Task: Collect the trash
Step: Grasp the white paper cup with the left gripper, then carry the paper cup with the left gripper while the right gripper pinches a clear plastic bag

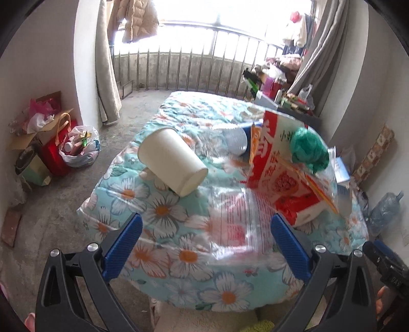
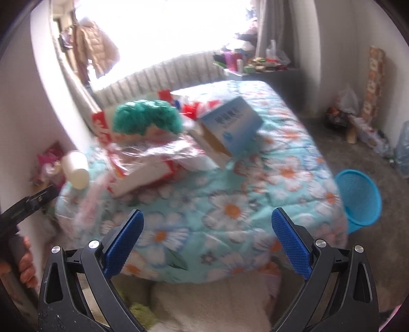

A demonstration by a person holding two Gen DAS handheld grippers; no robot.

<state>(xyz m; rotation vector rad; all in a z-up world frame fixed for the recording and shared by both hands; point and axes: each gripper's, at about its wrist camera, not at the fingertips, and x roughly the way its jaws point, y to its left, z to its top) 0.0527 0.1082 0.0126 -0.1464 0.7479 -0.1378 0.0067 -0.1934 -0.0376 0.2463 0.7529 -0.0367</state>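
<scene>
The left gripper (image 1: 205, 240) has its blue-padded fingers (image 1: 122, 245) spread wide with nothing between them, hovering over the near end of a bed covered by a light blue quilt printed with white and orange daisies (image 1: 163, 212). The right gripper (image 2: 207, 236) is likewise spread and empty above the same near edge, its blue pads (image 2: 291, 242) apart.

Just beyond the left fingers a crinkled clear plastic bag with red print (image 1: 230, 217) lies flat on the quilt. Past it, a white paper cup (image 1: 172, 163) lies on its side, mouth turned away. To the right sits a red-and-white printed snack package (image 1: 278, 176), tilted, with a ball of green fuzzy material (image 1: 309, 148) resting on top. In the right wrist view a light blue cardboard box (image 2: 230, 125), open at one end, lies tilted just beside that pile; this view is blurred.

On the grey concrete floor (image 1: 64, 204) to the right of the bed stands a blue plastic mesh wastebasket (image 2: 360, 196), near the quilt's edge. Against the left wall are a white plastic bag full of rubbish (image 1: 80, 146) and a red bag (image 1: 55, 155). Beyond the bed a metal railing (image 1: 191, 69) fronts a bright window, with beige curtains (image 1: 106, 63) at each side and a tan padded jacket (image 1: 135, 18) hanging above.
</scene>
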